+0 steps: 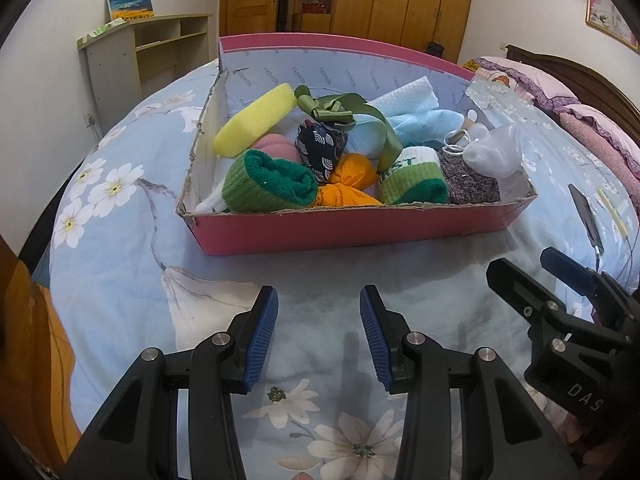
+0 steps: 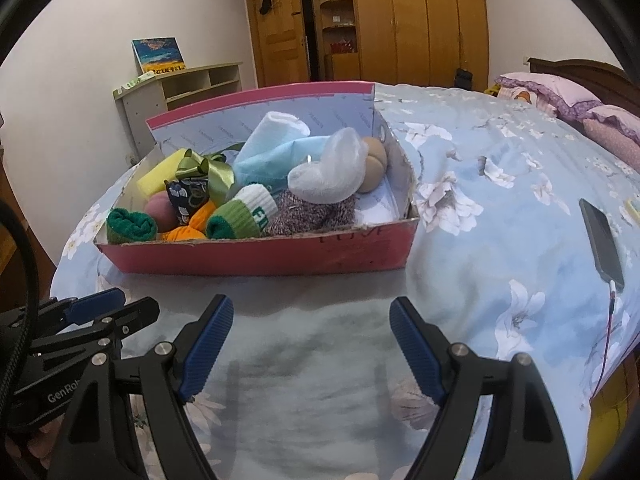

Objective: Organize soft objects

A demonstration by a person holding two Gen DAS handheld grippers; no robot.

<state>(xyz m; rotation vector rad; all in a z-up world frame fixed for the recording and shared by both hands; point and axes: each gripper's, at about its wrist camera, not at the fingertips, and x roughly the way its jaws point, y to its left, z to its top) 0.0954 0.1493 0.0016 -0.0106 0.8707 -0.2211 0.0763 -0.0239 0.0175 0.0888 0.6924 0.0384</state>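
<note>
1. The scene is a bedroom: a bed (image 1: pixel 120 264) with a blue flowered cover fills the foreground, and a wooden wardrobe (image 2: pixel 400 24) and a low shelf (image 1: pixel 152 52) stand behind it.
2. The left gripper (image 1: pixel 319 336) hovers low over the cover with its blue pads apart at a medium gap, and it holds nothing.
3. The right gripper (image 2: pixel 312 344) is beside it, also over the cover, spread wider, and also empty.
4. Just ahead of both tools a pink box (image 1: pixel 352 228) lies on the bed, and the soft objects are all inside it.
5. In the front row I see a green sock (image 1: pixel 268 184), an orange cloth (image 1: pixel 348 184), a second sock (image 1: pixel 412 176) with a white band, and a grey knit piece (image 1: pixel 468 180).
6. Behind these are a yellow sponge (image 1: pixel 256 120), a dark bag (image 1: pixel 320 148) with a green ribbon (image 1: pixel 344 108), a pale blue cloth (image 2: pixel 280 160) and a white sock (image 2: pixel 332 172).
7. A phone (image 2: pixel 600 240) on its cable lies well apart to the right; I think it is not part of the task.
8. No soft object is visible on the cover outside the box, so I judge the collecting is finished or almost finished; the pile is loose, so perhaps only some tidying inside is left.
</note>
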